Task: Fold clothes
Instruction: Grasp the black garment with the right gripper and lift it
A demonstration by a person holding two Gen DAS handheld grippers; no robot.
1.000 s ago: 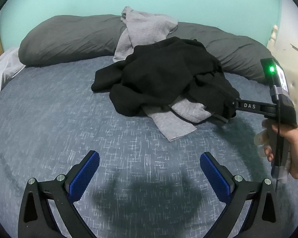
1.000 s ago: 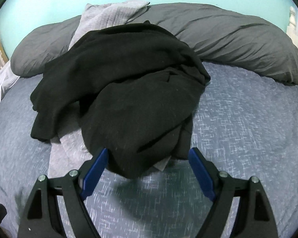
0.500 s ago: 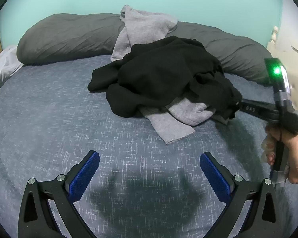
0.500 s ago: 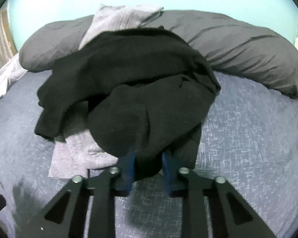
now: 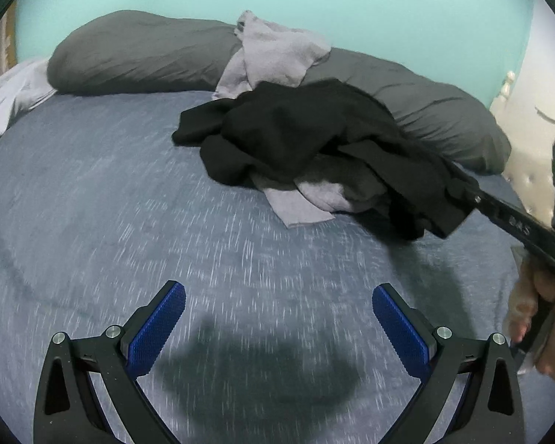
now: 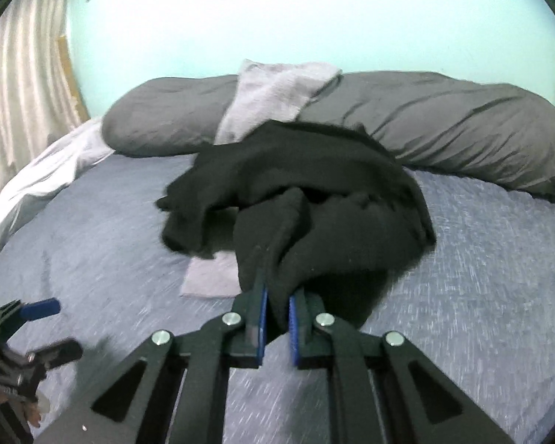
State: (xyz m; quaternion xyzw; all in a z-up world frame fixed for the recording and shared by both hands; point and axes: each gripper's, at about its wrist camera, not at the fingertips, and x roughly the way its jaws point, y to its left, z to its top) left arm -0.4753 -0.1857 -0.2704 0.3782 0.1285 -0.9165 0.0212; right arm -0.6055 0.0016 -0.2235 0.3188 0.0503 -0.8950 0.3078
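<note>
On heathered blue bedsheet (image 5: 129, 222): right tool (image 6: 276, 309) clamped on limp black garment (image 6: 314, 222), left tool (image 5: 277, 318) agape.

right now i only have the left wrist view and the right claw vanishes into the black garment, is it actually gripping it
Observer: Yes. The right wrist view shows the right claw shut on a fold of the black garment, with the cloth pinched between its blue pads.
Operator: any grey caught in there too
Observer: None that shows. Only black cloth sits between the pads. The light grey garment lies on the bed to the left of the claw.
Operator: where's my left claw from that side
Observer: The left claw is at the lower left edge, open, over the blue-grey sheet and apart from the clothes.
</note>
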